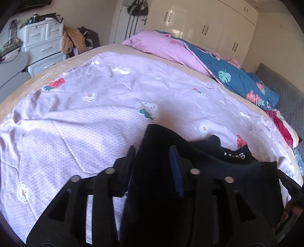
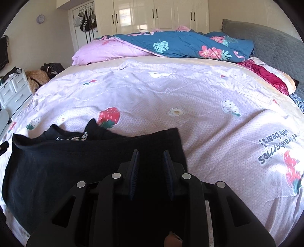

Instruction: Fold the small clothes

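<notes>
Black garment [image 2: 76,163] lay on lilac strawberry-print bedsheet [image 2: 171,95], lower left of right-wrist frame; white lettering on garment, partly hidden, unreadable. Sheet print, upside down, right edge: "strawberries with bears". Left gripper [image 1: 153,152]: jaws apart, fabric between. Right gripper [image 2: 151,153]: clamped on garment edge.

Both views are lit by bright daylight, and the lilac bedsheet [image 1: 95,117] is rendered pale, nearly washed out in its near parts. Glare is seen on the glossy wardrobe doors [image 2: 133,17] at the far wall. Soft shadows are cast into the sheet's creases at the left. The black garment [image 2: 66,161] is so dark that almost no fold detail is resolved in it. Strong fisheye bending is shown, the bed's edge being curved, and each picture is closed by a black rim at the corners. Slight softness is noted overall.
</notes>
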`<state>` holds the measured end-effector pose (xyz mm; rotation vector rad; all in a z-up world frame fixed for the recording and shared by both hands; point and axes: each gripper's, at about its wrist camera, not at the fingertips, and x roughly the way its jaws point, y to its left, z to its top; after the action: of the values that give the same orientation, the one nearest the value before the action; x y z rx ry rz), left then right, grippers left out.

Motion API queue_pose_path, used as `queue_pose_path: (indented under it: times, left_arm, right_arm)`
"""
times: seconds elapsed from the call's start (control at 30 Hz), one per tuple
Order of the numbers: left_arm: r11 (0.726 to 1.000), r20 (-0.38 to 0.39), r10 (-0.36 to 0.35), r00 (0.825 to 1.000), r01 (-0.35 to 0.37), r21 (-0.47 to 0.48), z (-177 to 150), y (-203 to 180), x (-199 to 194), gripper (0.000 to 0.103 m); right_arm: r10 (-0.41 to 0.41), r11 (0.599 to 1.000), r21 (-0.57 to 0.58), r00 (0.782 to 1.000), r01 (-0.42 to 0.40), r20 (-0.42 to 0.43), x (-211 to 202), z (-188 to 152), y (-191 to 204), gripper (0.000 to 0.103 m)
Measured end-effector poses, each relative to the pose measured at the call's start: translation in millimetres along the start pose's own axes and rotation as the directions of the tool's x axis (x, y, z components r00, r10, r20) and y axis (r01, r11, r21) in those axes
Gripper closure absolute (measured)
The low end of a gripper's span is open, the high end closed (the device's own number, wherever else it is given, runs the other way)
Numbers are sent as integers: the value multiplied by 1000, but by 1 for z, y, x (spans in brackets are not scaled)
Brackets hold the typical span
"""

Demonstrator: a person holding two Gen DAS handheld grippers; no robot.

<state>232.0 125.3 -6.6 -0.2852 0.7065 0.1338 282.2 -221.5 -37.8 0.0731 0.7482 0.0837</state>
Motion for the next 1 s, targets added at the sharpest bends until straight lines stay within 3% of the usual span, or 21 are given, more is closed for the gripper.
queue_pose_path:
  times: [0.1, 0.13, 0.17, 0.27, 0.3, 0.33, 0.37, 0.43, 0.5, 0.73, 1.0]
  left_arm:
    - [999, -50, 10, 999, -12, -33, 0, 13, 11, 59]
    - [999, -63, 0, 998, -3, -43, -2, 15, 14, 58]
    - [999, -81, -7, 997, 3, -48, -3, 16, 18, 57]
    - [1000, -115, -22, 993, 20, -21, -8, 10, 27, 57]
    - [1000, -125, -24, 992, 23, -8, -9, 7, 30, 62]
    - [1000, -129, -23, 991, 24, 2, -11, 6, 32, 69]
    - [1000, -133, -28, 991, 29, 7, -12, 4, 34, 83]
    - [999, -128, -30, 991, 31, 7, -12, 4, 34, 91]
    - [999, -107, -35, 994, 37, 15, -9, 2, 28, 99]
    - [998, 12, -52, 999, 52, 20, 6, 0, -1, 99]
    - [1000, -17, -13, 1000, 13, 27, 2, 1, 16, 99]
  right_arm:
    - [-42, 999, -5, 999, 42, 1, -1, 2, -8, 73]
    - [-55, 998, -4, 998, 55, -9, 1, 2, -11, 66]
    - [-51, 999, -1, 998, 51, -21, 3, 3, -14, 62]
    - [-37, 999, 13, 998, 38, -59, 12, 2, -21, 61]
    - [-26, 999, 20, 997, 27, -71, 15, 1, -22, 61]
    - [-1, 999, 36, 997, 4, -79, 18, 1, -25, 62]
    - [15, 999, 45, 996, -11, -82, 20, 1, -26, 73]
    - [39, 998, 54, 996, -34, -80, 19, 0, -27, 96]
    - [49, 997, 54, 998, -47, -45, 9, 0, -26, 96]
    - [60, 992, 103, 994, -70, 89, -19, 13, -36, 97]
    - [33, 995, 93, 997, -39, 63, -5, 14, -36, 97]
